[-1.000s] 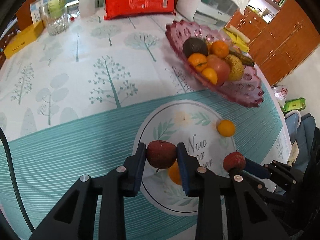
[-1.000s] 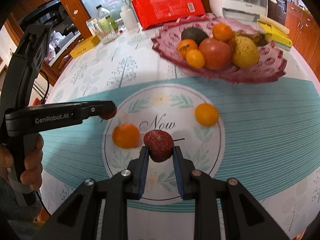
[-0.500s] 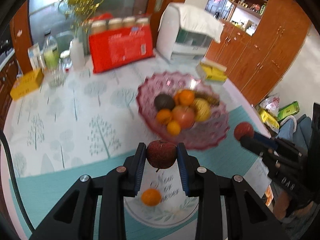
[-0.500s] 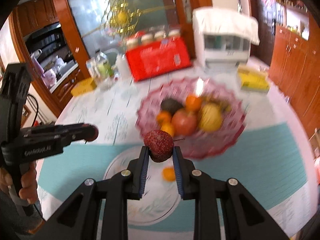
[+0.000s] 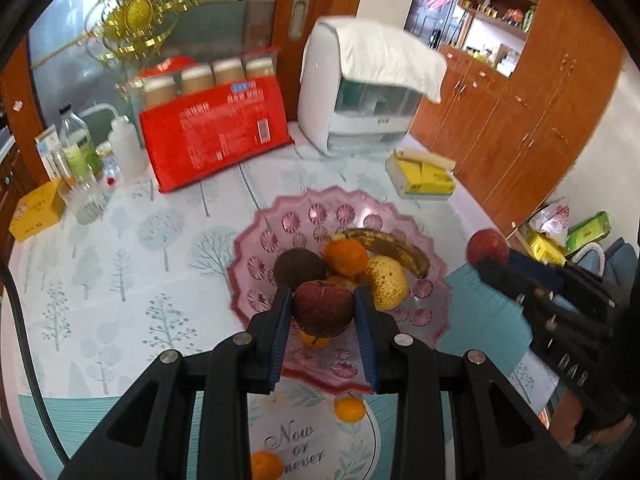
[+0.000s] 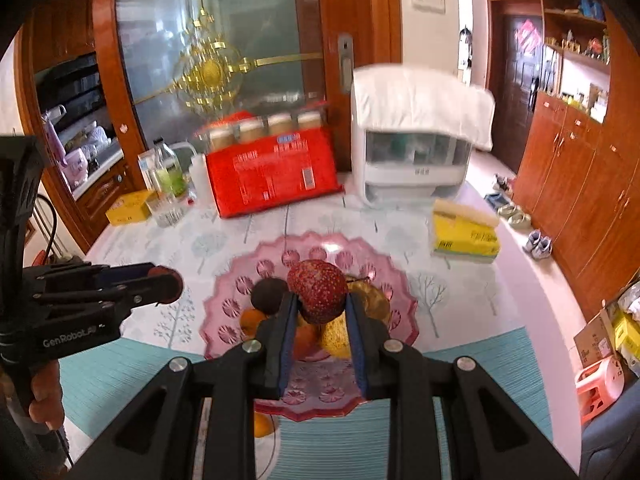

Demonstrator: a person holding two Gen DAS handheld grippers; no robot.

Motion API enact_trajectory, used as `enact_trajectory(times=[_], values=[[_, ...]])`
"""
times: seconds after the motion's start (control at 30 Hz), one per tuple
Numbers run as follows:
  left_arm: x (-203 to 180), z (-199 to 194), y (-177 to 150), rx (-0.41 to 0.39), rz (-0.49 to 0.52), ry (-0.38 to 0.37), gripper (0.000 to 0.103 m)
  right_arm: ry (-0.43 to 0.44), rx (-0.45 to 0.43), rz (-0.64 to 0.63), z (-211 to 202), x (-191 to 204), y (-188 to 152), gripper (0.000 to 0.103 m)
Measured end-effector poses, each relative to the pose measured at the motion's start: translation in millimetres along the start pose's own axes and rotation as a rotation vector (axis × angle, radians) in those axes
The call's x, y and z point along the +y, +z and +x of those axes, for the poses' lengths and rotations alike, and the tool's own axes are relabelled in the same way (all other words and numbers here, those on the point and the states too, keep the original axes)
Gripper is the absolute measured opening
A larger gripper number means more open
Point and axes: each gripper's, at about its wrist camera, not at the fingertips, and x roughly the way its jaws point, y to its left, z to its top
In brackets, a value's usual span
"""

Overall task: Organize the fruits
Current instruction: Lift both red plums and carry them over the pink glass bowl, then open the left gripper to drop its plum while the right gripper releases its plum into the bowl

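Observation:
My left gripper (image 5: 322, 312) is shut on a dark red apple (image 5: 322, 307), held in the air over the near part of the pink fruit bowl (image 5: 264, 240). My right gripper (image 6: 318, 306) is shut on a speckled red apple (image 6: 318, 290), also above the bowl (image 6: 224, 304). The bowl holds an avocado (image 5: 298, 266), an orange (image 5: 345, 255), a yellow pear (image 5: 387, 283) and a browned banana (image 5: 386, 245). In the left wrist view the right gripper (image 5: 486, 252) shows at the right with its apple (image 5: 487, 245). Two small oranges (image 5: 349, 409) (image 5: 265, 465) lie on the round mat.
Behind the bowl stand a red package (image 5: 216, 136), jars, a white appliance under a cloth (image 5: 360, 92), a yellow tissue pack (image 5: 422, 178), bottles (image 5: 78, 148), a glass (image 5: 86, 200) and a yellow box (image 5: 36, 210). Wooden cabinets (image 6: 580, 184) line the right. A hand (image 6: 44, 392) grips the left handle.
Both grippers have risen from the round mat with their apples and moved toward the fruit bowl, which now lies right under the fingers. The view has tilted up to show the room.

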Motion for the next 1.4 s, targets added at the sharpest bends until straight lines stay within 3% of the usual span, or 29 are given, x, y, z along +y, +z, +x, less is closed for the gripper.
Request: enact_trajectory(times=[0.27, 0.53, 0.63, 0.8, 1.1, 1.2, 1.4], values=[[-8.9, 74.9, -23.0, 0.133, -0.023, 0.036, 0.03, 0.069, 0.169, -0.035, 61.7, 1.4, -41.0, 0.025], [-9.0, 111.4, -38.8, 0.206, -0.044, 0.071, 0.03, 0.108, 0.259, -0.026, 94.3, -6.6, -59.1, 0.025], [-8.6, 114.9, -40.6, 0.207, -0.046, 0.068, 0.032, 0.1, 0.274, -0.027, 100.5, -7.7, -60.1, 0.025], [-9.2, 116.7, -44.4, 0.214, -0.044, 0.107, 0.049, 0.12, 0.306, 0.012, 107.9, -14.8, -60.7, 0.026], [-5.3, 98.6, -52.7, 0.196, -0.051, 0.122, 0.058, 0.117, 0.296, 0.039, 97.7, -23.5, -62.2, 0.026], [-6.8, 89.9, -53.4, 0.178, -0.045, 0.144, 0.068, 0.116, 0.29, 0.044, 92.2, -23.2, -63.4, 0.026], [-5.4, 74.1, -54.5, 0.158, -0.046, 0.149, 0.069, 0.114, 0.273, 0.032, 80.2, -17.0, -63.2, 0.026]])
